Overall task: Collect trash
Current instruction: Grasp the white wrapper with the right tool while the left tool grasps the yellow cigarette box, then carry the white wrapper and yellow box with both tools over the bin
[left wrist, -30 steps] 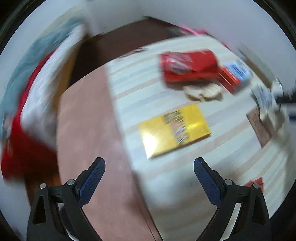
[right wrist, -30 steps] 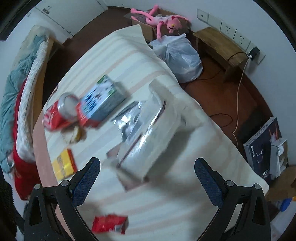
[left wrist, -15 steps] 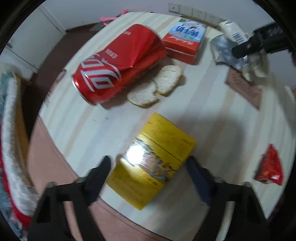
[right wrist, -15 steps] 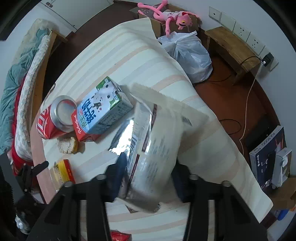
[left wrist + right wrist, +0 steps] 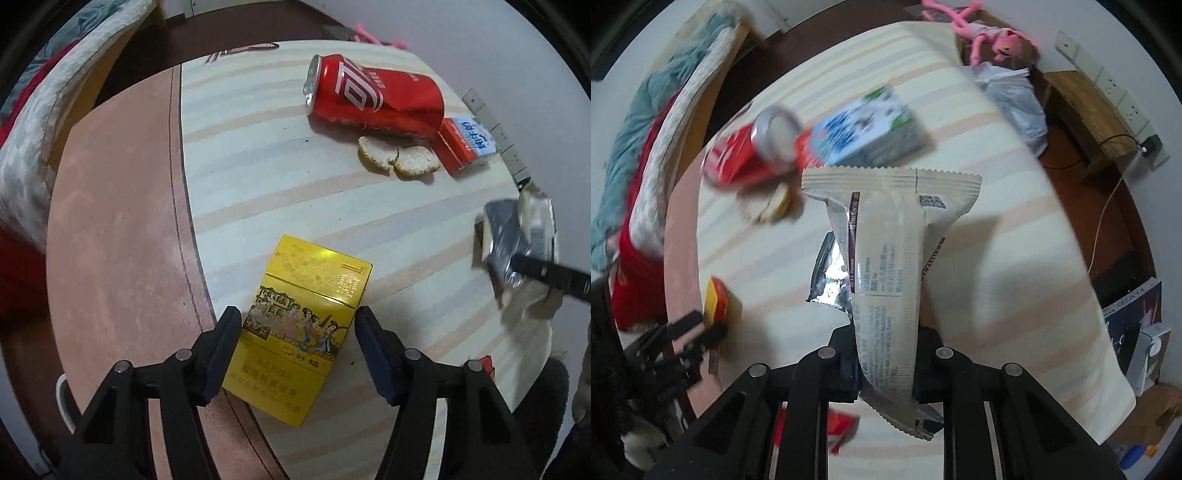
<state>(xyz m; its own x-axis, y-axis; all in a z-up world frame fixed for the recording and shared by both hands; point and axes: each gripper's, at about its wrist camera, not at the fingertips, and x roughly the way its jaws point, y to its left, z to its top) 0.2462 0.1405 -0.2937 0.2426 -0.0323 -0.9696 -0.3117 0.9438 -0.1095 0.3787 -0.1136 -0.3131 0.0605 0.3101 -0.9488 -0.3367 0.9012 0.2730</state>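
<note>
A yellow cigarette pack lies flat at the edge of the striped tablecloth. My left gripper is open, its fingers on either side of the pack's middle. My right gripper is shut on a beige snack wrapper and holds it above the table; the wrapper also shows at the right of the left wrist view. A red cola can lies on its side beside two bread pieces and a milk carton.
A small red wrapper lies near the table's front edge. A bed with red and teal bedding runs along the left. A white plastic bag, a pink plush toy and a wooden bench stand beyond the table.
My left gripper has closed in around the yellow pack. My right gripper has shut on the beige wrapper and lifted it off the table.
</note>
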